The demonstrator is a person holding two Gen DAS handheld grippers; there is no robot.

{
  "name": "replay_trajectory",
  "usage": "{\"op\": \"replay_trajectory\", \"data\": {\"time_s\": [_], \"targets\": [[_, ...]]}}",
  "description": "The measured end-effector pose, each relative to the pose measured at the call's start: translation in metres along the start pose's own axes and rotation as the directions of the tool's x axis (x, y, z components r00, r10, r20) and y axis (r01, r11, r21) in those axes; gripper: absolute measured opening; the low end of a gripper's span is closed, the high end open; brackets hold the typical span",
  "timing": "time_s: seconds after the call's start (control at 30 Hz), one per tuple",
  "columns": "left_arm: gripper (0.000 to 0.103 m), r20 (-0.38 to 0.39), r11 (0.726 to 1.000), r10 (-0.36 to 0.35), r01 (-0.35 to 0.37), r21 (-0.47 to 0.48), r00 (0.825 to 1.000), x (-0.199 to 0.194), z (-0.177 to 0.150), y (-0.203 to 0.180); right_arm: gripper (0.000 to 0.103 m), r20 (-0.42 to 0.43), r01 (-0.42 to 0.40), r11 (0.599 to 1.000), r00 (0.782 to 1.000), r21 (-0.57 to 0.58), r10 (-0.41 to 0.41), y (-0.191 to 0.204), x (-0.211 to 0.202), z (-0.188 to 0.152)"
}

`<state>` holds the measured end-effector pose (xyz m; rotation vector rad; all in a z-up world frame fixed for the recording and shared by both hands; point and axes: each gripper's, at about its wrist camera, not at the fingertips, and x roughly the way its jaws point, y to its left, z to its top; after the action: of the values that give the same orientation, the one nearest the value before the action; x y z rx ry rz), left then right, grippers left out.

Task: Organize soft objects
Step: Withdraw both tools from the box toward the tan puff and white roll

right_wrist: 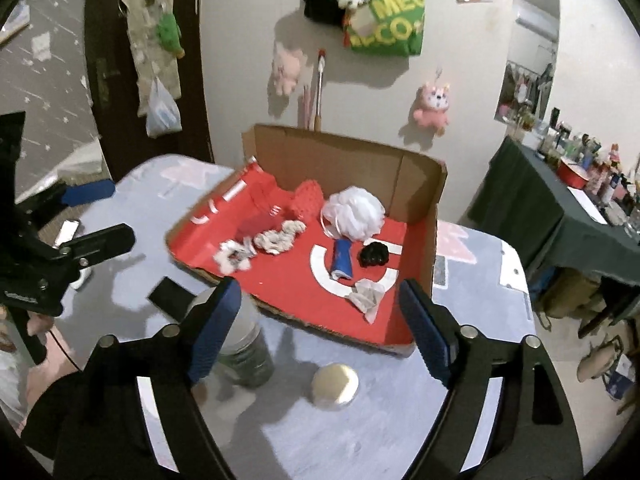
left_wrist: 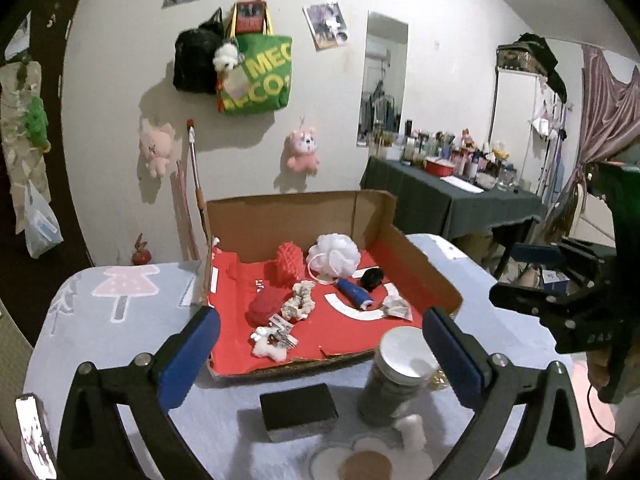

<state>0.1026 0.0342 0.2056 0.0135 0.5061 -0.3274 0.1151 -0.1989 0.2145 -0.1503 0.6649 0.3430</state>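
Note:
A cardboard box [left_wrist: 420, 256] lined in red sits on the table and holds the soft items. Among them are a white bath pouf [left_wrist: 334, 256], a red knobbly ball [left_wrist: 289, 264], a cream scrunchie [left_wrist: 300, 300], a blue roll [left_wrist: 354, 294], a black scrunchie [left_wrist: 372, 278] and a small white plush [left_wrist: 272, 344]. My left gripper [left_wrist: 320, 320] hangs open above the box's near edge, nothing between its blue pads. My right gripper [right_wrist: 320, 286] is also open and empty, above the near corner of the box [right_wrist: 436, 216], with the pouf [right_wrist: 354, 216] beyond.
In front of the box stand a metal-lidded jar [left_wrist: 394, 376], a black block [left_wrist: 298, 410] and a white flower-shaped pad [left_wrist: 360, 460]. A round cream puff [right_wrist: 335, 386] lies near the jar [right_wrist: 244, 352]. A phone [right_wrist: 68, 232] lies at the table's left. Bags and plush toys hang on the wall.

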Motion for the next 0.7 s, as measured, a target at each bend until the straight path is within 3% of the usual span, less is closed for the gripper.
{"op": "replay_trajectory", "data": {"time_s": [0.4,0.7], "targets": [[0.103,0.097,0.998,0.059,-0.058,-0.013,0.994,-0.044,-0.059,-0.032,0.085,0.132,0.088,0.995,0.987,0.044,-0.093,0.026,-0.055,-0.076],[0.103,0.042,0.998,0.061,-0.060,-0.030,0.997,-0.035,-0.112,-0.043,0.085,0.123,0.075,0.989,0.988,0.128,-0.091,0.031,-0.046,-0.135]]}}
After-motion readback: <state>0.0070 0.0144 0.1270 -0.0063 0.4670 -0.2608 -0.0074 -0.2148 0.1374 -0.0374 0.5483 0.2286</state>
